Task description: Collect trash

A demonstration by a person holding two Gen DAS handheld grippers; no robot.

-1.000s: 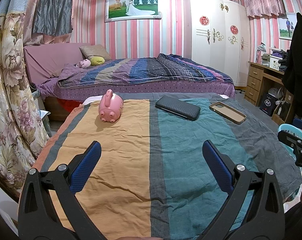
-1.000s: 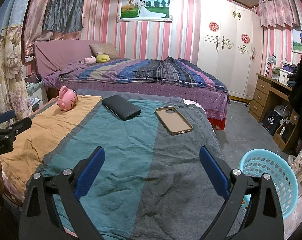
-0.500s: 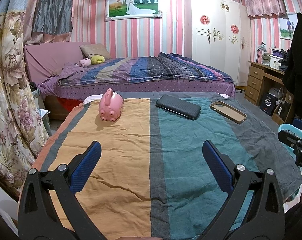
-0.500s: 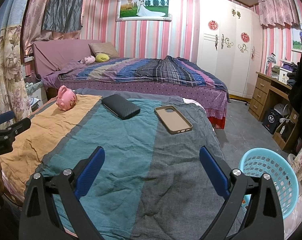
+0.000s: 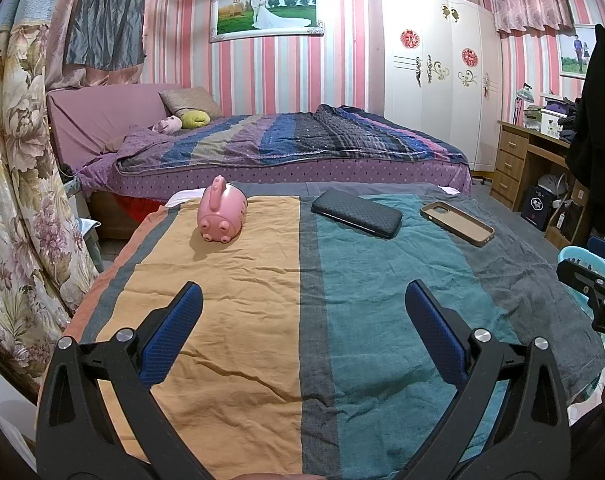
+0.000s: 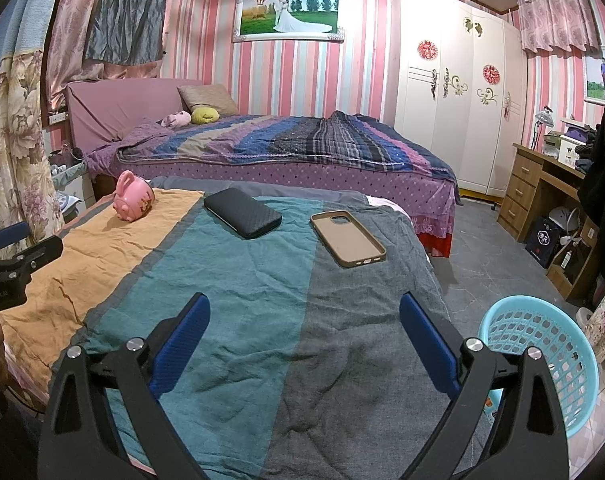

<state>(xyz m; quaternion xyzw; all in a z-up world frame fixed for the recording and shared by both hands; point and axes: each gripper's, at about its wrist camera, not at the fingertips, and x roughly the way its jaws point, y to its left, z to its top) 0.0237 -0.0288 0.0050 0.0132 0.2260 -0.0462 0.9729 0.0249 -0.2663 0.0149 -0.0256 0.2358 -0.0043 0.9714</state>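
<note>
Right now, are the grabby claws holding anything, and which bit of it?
Nothing is held. The left gripper and the right gripper are both wide open above the striped cloth, with nothing between their fingers.

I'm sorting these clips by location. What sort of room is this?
A home bedroom, most likely. A bed with a striped purple and blue quilt stands against the pink striped wall, a tall white wardrobe fills the corner, and a framed wedding photograph hangs above.
</note>
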